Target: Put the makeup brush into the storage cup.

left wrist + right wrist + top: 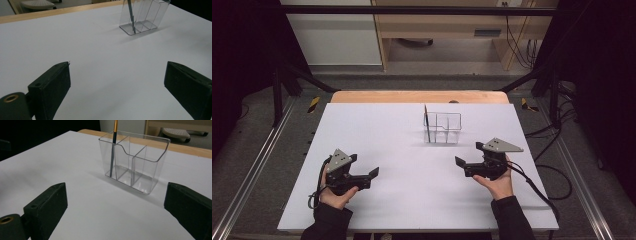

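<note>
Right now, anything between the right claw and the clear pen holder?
Nothing: bare white table top runs from the open right claw to the clear pen holder, which holds one pencil. The right gripper view shows it; the high view agrees.

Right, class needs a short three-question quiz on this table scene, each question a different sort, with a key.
1. True or false: the pencil stands in the clear organizer.
2. Which compartment holds the pencil in the right gripper view? A) the leftmost B) the middle C) the rightmost
3. What state are the left tongs and right tongs in, and do they hold anything?

Key:
1. True.
2. A.
3. Both are open and hold nothing; they sit apart from the organizer, above the white table.
</note>
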`<state>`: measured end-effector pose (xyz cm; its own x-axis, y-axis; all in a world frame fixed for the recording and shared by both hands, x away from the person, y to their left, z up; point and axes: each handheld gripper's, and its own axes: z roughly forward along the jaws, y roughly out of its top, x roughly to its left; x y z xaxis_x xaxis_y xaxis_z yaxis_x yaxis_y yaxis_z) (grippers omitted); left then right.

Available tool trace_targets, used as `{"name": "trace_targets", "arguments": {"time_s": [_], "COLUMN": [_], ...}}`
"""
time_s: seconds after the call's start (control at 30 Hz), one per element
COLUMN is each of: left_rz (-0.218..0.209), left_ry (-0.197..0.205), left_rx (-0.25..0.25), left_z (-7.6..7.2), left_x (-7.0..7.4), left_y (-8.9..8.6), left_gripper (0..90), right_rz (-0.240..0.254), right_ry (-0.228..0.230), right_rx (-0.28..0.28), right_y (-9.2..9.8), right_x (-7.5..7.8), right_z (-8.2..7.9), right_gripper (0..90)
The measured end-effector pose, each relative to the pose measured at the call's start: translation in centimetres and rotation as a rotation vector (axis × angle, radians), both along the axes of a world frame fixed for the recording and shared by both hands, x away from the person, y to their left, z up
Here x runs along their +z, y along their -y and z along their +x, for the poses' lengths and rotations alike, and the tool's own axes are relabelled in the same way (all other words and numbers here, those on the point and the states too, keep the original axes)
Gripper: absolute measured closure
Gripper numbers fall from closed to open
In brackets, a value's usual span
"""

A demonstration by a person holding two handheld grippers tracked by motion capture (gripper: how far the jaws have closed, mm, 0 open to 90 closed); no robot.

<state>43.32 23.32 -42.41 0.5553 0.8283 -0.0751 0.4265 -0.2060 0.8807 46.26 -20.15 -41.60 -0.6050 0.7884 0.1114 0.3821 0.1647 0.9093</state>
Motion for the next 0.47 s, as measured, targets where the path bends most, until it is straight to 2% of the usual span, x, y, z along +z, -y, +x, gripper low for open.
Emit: {"name": "trace_targets", "arguments": {"time_s": [0.07, 0.23, 0.47], "left_rz": [0.003, 0.003, 0.004], "left_ry": [-0.001, 0.001, 0.000], "left_rx": [0.000, 0.000, -0.001], "left_z": [0.0, 0.0, 0.1], "left_x": [0.0, 0.0, -0.1], "left_y": [0.0, -0.1, -0.2], "left_gripper": [5.9, 5.7, 5.6], "right_rz": [-0.007, 0.016, -0.005], "right_ry": [-0.001, -0.003, -0.016], "right_rx": [-0.011, -0.028, -0.042], "right_y": [0.5, 1.5, 2.3], "right_x": [-0.1, -0.3, -1.1], "right_z": [-0.2, -0.7, -1.4], "right_gripper": [5.0, 5.1, 4.8]}}
